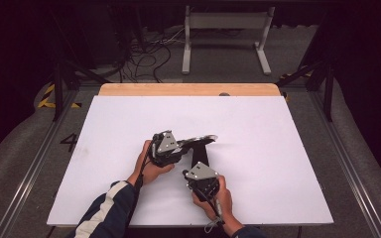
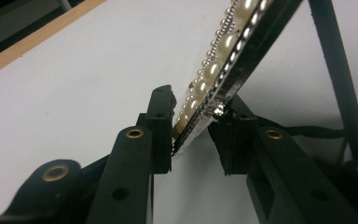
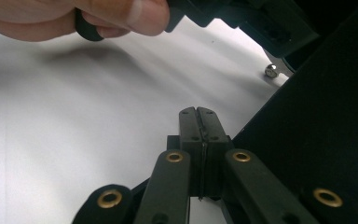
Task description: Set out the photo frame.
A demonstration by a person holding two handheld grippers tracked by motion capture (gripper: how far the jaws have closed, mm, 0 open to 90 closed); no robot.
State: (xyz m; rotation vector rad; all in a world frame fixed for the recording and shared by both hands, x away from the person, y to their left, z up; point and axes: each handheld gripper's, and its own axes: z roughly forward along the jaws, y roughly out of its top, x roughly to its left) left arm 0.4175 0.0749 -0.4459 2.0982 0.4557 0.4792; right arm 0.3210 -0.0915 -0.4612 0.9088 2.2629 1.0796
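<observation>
A curved band set with pearls [image 1: 202, 140] is held a little above the white table top [image 1: 258, 163], near its middle. My left gripper [image 1: 192, 143] is shut on one end of it. In the left gripper view the two jaws of that gripper [image 2: 193, 126] pinch the pearl band [image 2: 223, 51], which runs up and to the right. A black strap [image 2: 338, 74] hangs beside it. My right gripper [image 1: 201, 151] points up from below, just under the band. Its jaws [image 3: 198, 112] are pressed together, with a broad black surface [image 3: 326, 130] close on their right.
The white board lies on a wooden table whose far edge [image 1: 188, 89] shows as a tan strip. Beyond it stand a white frame [image 1: 225, 29] and loose cables [image 1: 149, 54] on the floor. The person's other hand [image 3: 116, 16] is close above my right gripper's jaws.
</observation>
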